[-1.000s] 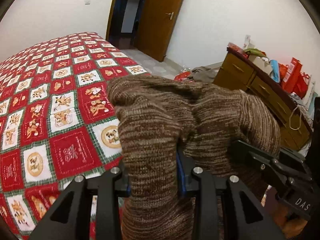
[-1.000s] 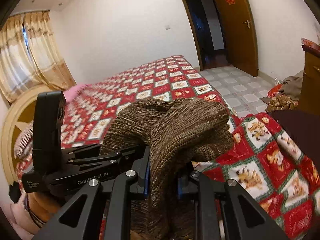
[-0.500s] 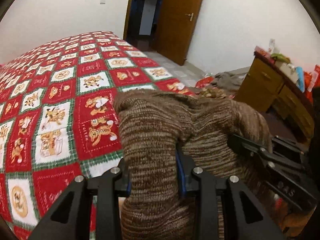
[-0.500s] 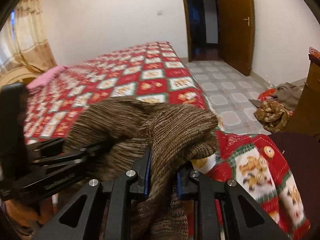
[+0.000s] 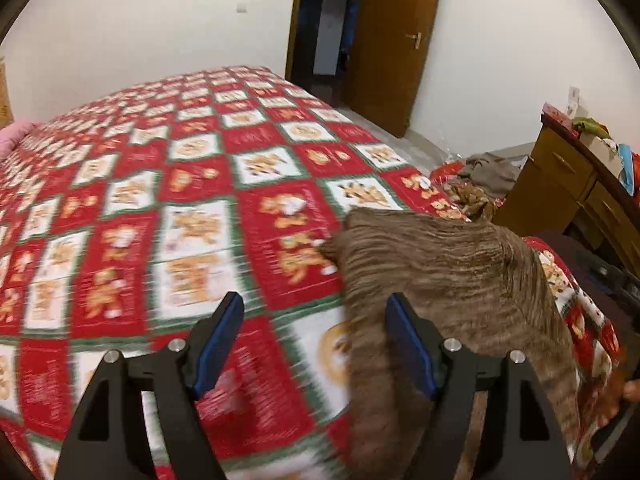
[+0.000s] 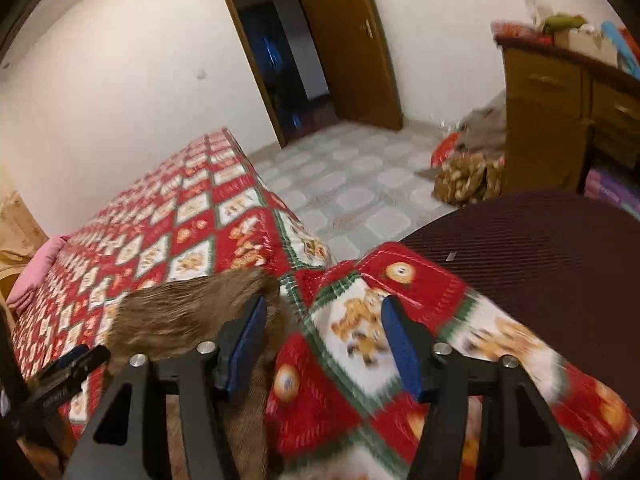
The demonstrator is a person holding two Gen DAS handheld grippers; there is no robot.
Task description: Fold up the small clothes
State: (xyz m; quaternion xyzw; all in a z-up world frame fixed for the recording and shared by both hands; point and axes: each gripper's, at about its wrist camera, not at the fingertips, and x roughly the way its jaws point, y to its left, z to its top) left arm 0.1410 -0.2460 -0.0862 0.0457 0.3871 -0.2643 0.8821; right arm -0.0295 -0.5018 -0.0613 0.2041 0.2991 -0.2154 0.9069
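Release step, by the look of it: both tongs' jaws are opening, the left gripper (image 5: 314, 344) and right gripper (image 6: 324, 346) each with nothing pinched, and the brown striped knit garment (image 5: 440, 280) lies on the red-and-white checked quilt (image 5: 200, 220) at the bed's near corner. Its long axis seems to run from the near edge away up the bed, though blur hides the exact outline. Next likely calls for regripping an edge to fold.

Both wrist views look down, close over the bedspread (image 5: 248, 200), doorway (image 6: 280, 64) beyond.
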